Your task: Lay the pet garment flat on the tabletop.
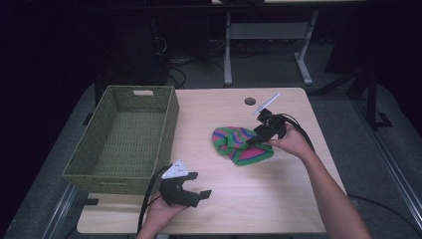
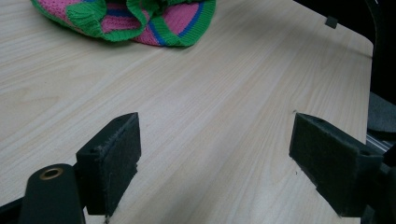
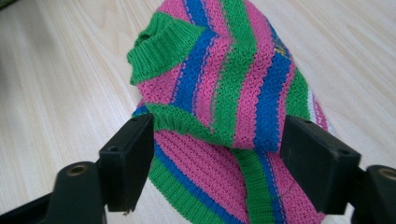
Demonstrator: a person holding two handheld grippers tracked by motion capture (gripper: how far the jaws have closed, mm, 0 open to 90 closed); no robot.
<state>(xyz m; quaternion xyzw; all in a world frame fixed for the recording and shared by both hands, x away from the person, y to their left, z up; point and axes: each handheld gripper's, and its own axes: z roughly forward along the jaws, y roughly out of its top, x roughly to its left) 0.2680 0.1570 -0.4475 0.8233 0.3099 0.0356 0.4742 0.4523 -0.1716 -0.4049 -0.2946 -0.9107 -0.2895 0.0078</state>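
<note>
Striped knit garment (image 3: 224,107) between right gripper (image 3: 217,161) parted jaws, on table (image 3: 60,93)

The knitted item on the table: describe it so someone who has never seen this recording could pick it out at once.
On the pale wooden table, right of the green woven basket, lies a crumpled knitted garment near the middle. The right gripper straddles it with open jaws. Its pink, green and blue stripes make it the one soft, multicoloured thing there.
</note>
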